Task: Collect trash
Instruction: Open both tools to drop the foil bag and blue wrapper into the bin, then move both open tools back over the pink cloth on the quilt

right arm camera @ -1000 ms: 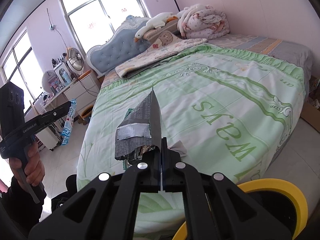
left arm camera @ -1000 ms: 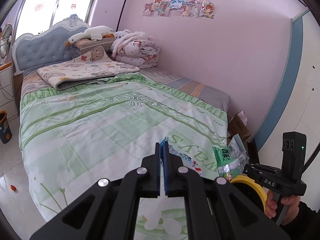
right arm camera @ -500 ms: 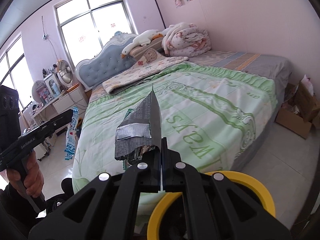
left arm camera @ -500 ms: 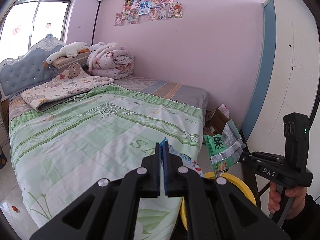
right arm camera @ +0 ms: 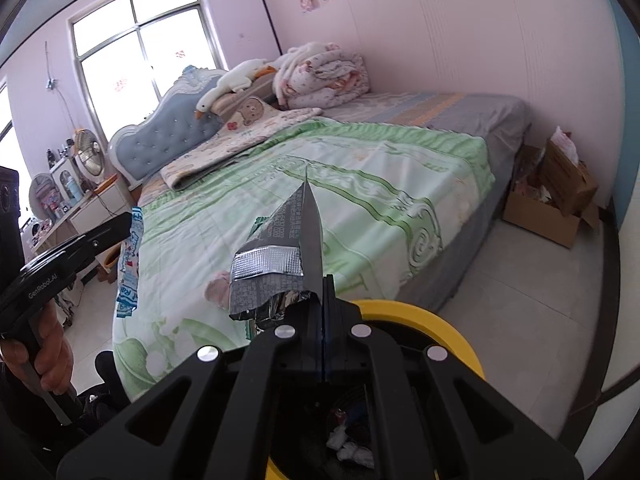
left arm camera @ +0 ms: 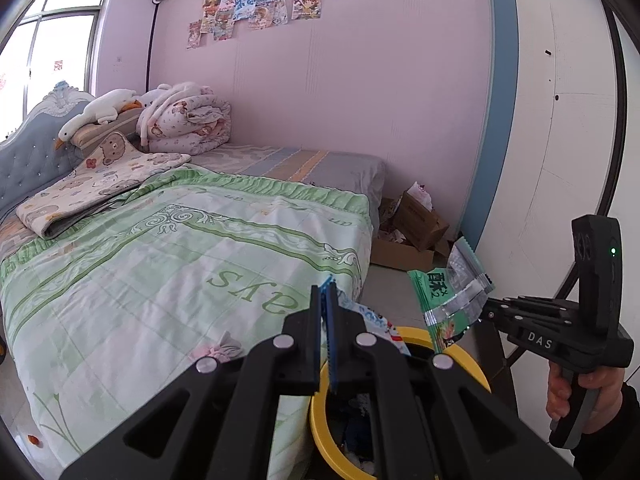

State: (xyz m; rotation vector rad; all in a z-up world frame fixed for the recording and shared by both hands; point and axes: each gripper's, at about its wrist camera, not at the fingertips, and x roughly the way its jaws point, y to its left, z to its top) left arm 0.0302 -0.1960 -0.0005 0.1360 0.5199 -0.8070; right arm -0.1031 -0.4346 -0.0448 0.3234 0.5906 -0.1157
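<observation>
both claws clamped: left claw on blue wrapper, right claw on green packet; early release risks missing yellow-rimmed bin.

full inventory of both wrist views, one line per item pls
bin: 1, yellow rim, black inside, on the floor at the foot of the bed, under both grippers
green wrapper: 1, green and silver, clamped in right gripper
blue wrapper: 1, blue and white, clamped in left gripper
bed: 1, green quilt, blue headboard
goose toy: 1, white, at the headboard
folded blanket: 1, cream bear print, near the pillows
rolled duvet: 1, pink and white, by the wall
cardboard boxes: brown, on the floor past the bed
posters: several, on the pink wall
fan: 1, beside the headboard
left gripper: black, shut
right gripper: black, shut
hands: 2, on the handles
</observation>
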